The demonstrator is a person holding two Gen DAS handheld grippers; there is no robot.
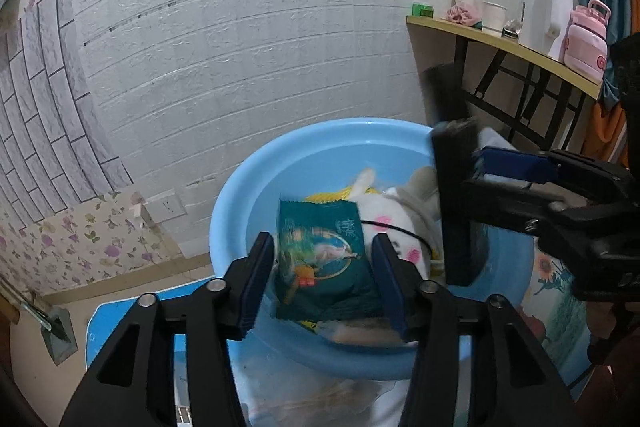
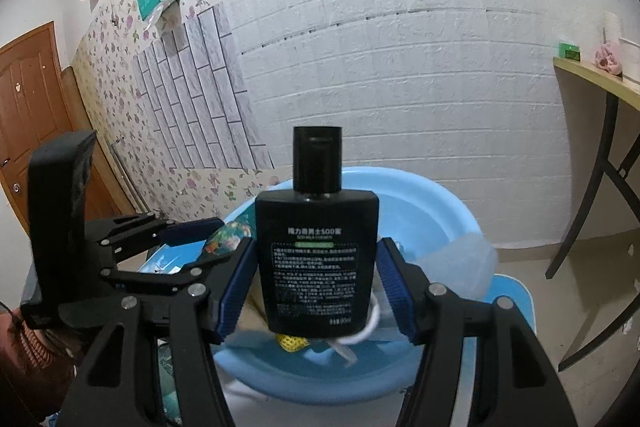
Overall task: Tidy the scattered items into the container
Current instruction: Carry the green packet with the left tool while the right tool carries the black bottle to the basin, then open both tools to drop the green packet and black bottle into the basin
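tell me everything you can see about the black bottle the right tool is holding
The black bottle is flat and rectangular with squared shoulders and a tall black cylindrical cap, glossy like plastic. Its facing side carries small white printed text and a thin green band. It stands upright, cap closed, gripped at its sides between the blue pads of the right tool, held over the blue basin. From the left wrist view it shows edge-on as a dark slab beside the white plush toy.

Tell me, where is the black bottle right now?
The black bottle stands upright between the right tongs, over the blue basin, beside the green packet at the left tongs.
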